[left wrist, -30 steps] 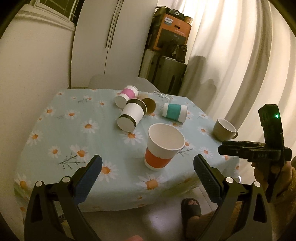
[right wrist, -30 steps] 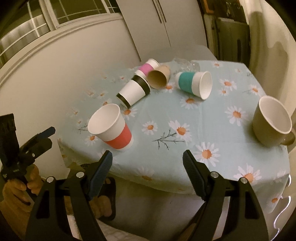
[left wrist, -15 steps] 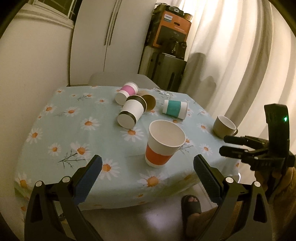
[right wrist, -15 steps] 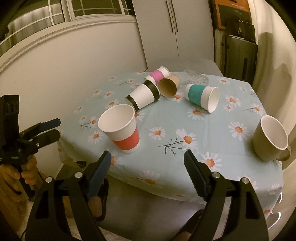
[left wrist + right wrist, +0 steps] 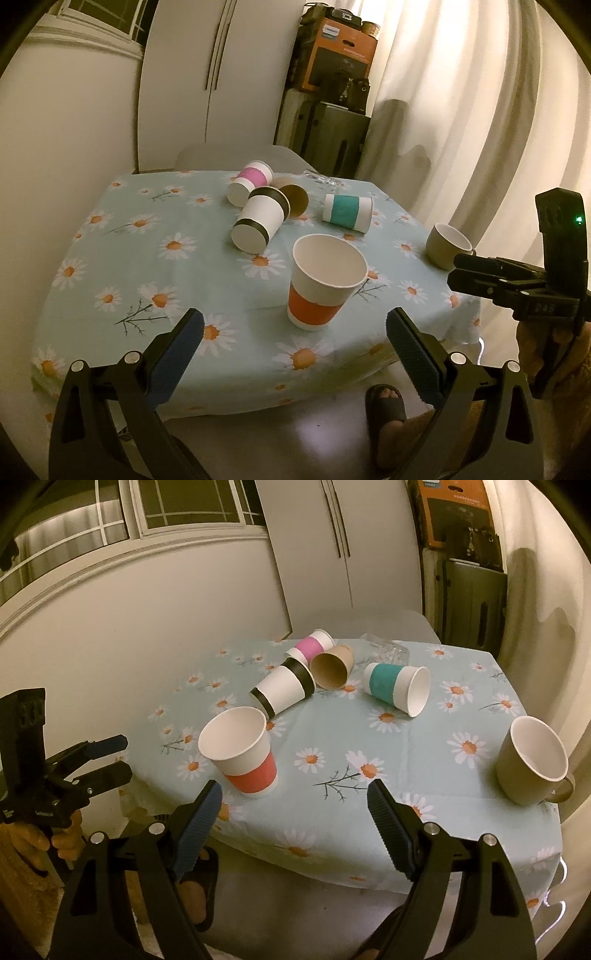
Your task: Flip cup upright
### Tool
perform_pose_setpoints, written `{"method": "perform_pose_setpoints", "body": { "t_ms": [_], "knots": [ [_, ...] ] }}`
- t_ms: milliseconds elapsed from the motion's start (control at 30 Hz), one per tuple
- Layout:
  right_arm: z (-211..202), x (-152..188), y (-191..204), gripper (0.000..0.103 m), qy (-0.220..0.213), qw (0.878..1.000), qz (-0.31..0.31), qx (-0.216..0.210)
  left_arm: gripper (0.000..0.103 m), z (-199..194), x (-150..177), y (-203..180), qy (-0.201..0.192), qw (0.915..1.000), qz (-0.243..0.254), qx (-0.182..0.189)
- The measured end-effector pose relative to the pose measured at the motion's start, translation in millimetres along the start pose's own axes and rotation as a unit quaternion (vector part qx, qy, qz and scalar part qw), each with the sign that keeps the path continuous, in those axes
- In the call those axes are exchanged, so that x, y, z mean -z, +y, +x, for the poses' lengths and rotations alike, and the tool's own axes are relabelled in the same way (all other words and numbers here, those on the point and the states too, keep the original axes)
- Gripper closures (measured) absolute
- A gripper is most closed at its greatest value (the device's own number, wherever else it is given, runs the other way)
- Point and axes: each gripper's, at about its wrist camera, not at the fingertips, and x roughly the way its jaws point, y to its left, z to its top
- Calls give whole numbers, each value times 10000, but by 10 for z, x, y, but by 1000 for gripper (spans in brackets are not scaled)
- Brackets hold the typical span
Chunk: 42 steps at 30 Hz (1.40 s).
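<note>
An orange-banded paper cup stands upright near the table's front edge. Behind it lie on their sides a black-banded white cup, a pink-banded cup, a brown cup and a teal-banded cup. My left gripper is open and empty, held off the table's front edge. My right gripper is open and empty, also short of the edge.
A beige mug stands upright at the table's right edge. The daisy tablecloth covers the table. A chair back, cupboards, boxes and a curtain stand behind. The person's sandalled foot is under the front edge.
Both grippers have drawn back and up from the table, so the cups look smaller and farther. Nothing on the table has moved.
</note>
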Motion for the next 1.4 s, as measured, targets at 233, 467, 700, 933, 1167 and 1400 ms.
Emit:
{"method": "perform_pose_setpoints", "body": {
  "t_ms": [233, 467, 700, 933, 1167, 1400],
  "knots": [
    [-12, 3, 36, 23, -24, 10000, -60, -26, 7, 6, 4, -24, 9, 10000, 19, 6],
    [0, 8, 35, 23, 7, 10000, -59, 2, 7, 9, 1, -51, 34, 10000, 28, 19],
    [-6, 22, 83, 23, 0, 9999, -115, 50, 7, 26, 10, -52, 70, 10000, 33, 22],
    [-7, 38, 105, 23, 12, 9998, -180, 120, 7, 40, 38, -74, 98, 9999, 70, 25],
    [-2, 58, 113, 23, 51, 9993, -238, 271, 7, 76, 54, -103, 174, 9998, 92, 14],
    [-2, 65, 107, 20, 77, 9985, -271, 464, 7, 87, 74, -123, 202, 9997, 151, 17]
  ]
}}
